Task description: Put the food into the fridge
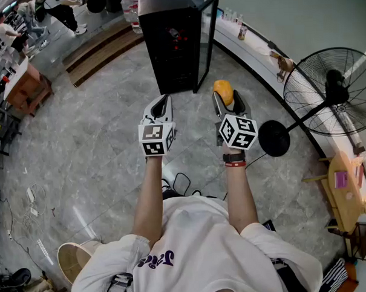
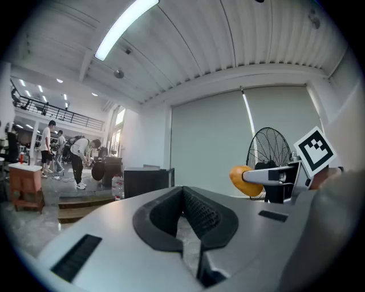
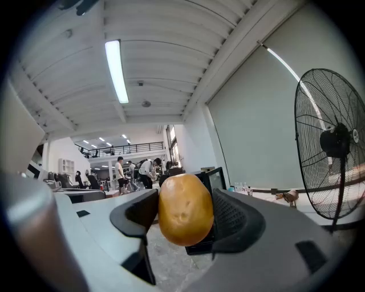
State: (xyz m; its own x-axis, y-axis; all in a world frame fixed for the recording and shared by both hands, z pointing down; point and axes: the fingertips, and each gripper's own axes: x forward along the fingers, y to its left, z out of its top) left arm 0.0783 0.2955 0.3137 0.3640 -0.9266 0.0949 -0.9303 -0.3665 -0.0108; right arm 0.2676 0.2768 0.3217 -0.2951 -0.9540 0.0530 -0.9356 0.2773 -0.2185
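Observation:
A yellow-brown potato [image 1: 223, 91] [image 3: 185, 209] sits between the pads of my right gripper [image 1: 227, 99] [image 3: 183, 212], which is shut on it and held level. The small black fridge [image 1: 169, 46] [image 3: 217, 178] stands on the floor just ahead, its glass door [image 1: 206, 35] swung open to the right. My left gripper [image 1: 161, 104] [image 2: 183, 199] is held level beside the right one, shut with nothing in it. In the left gripper view the potato [image 2: 240, 175] shows to the right and the fridge [image 2: 145, 181] straight ahead.
A black standing fan [image 1: 333, 94] [image 3: 331, 142] stands to the right, its round base [image 1: 274, 138] close to my right arm. A white ledge [image 1: 245, 46] with bottles curves behind the fridge. Wooden steps [image 1: 100, 52] lie far left. Cables [image 1: 180, 182] lie at the person's feet.

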